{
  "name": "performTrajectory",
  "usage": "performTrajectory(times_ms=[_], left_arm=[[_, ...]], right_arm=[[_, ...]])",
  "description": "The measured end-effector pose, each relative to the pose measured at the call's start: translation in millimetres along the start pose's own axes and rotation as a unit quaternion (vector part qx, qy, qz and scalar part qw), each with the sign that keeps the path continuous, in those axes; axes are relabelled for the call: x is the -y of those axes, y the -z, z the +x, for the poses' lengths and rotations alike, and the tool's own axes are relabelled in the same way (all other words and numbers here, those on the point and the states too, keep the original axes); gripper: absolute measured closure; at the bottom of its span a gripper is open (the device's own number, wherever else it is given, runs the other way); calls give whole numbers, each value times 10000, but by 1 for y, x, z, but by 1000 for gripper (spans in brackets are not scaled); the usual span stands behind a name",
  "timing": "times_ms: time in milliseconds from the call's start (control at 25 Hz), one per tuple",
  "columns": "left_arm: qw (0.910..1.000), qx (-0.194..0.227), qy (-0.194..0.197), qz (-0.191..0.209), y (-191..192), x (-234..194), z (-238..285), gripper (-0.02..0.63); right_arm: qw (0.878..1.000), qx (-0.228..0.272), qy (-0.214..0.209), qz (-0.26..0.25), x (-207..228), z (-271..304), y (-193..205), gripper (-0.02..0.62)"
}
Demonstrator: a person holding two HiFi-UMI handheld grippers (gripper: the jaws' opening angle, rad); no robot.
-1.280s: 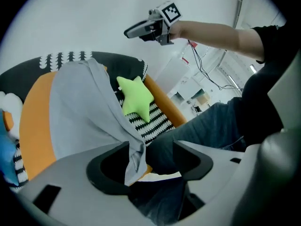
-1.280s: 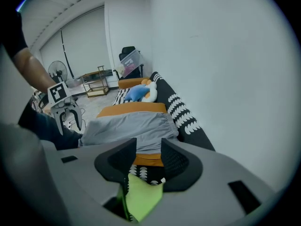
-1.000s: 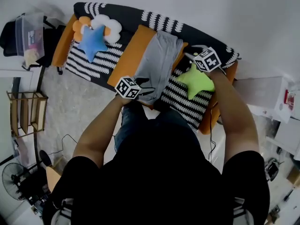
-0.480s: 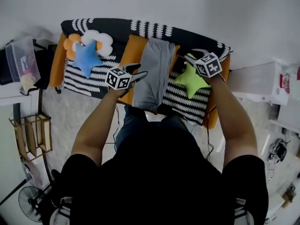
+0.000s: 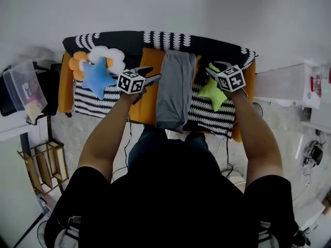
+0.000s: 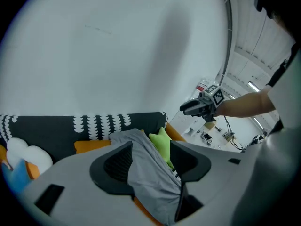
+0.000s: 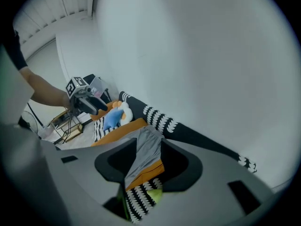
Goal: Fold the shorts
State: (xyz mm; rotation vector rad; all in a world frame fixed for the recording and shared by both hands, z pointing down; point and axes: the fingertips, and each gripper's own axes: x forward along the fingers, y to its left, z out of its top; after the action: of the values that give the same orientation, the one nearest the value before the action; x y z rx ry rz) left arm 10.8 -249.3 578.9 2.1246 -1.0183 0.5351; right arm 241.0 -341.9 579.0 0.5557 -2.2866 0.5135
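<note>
The grey shorts lie as a long narrow strip on an orange cushion in the middle of the sofa, running from the backrest to the front edge. My left gripper hovers just left of the shorts, above the orange cushion. Its jaws are open and nothing is between them. In the left gripper view the shorts lie beyond the jaws. My right gripper is held over the green star pillow, right of the shorts. It is open too, and the shorts show through the gap.
The sofa is black with white patterns. At its left end lie a blue star pillow and a white flower cushion. A plastic box and a wooden rack stand left of it on the floor; white furniture is on the right.
My left gripper has moved from the near left edge of the shorts up and away toward the backrest, clear of the cloth. The right gripper stayed over the green pillow and rolled slightly.
</note>
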Motion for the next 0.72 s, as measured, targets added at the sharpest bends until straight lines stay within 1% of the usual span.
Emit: performTrajectory(times_ms=[80, 240, 360, 560, 720], left_arm=[[9999, -92, -36, -92, -3, -16, 3, 337], [9979, -371, -102, -519, -2, -48, 19, 333], [9961, -386, -91, -783, -6, -67, 33, 331], [9949, -471, -191, -876, -8, -101, 58, 331], [9934, -583, -63, -982, -8, -118, 84, 331]], right_arm=[[9999, 7, -7, 152, 1, 10, -1, 422], [9991, -64, -51, 406, 8, 35, 3, 408], [9980, -142, -85, 612, 13, 55, 9, 390], [9943, -131, -142, 1050, 25, 89, 14, 370], [9910, -205, -244, 1300, 33, 119, 18, 347]])
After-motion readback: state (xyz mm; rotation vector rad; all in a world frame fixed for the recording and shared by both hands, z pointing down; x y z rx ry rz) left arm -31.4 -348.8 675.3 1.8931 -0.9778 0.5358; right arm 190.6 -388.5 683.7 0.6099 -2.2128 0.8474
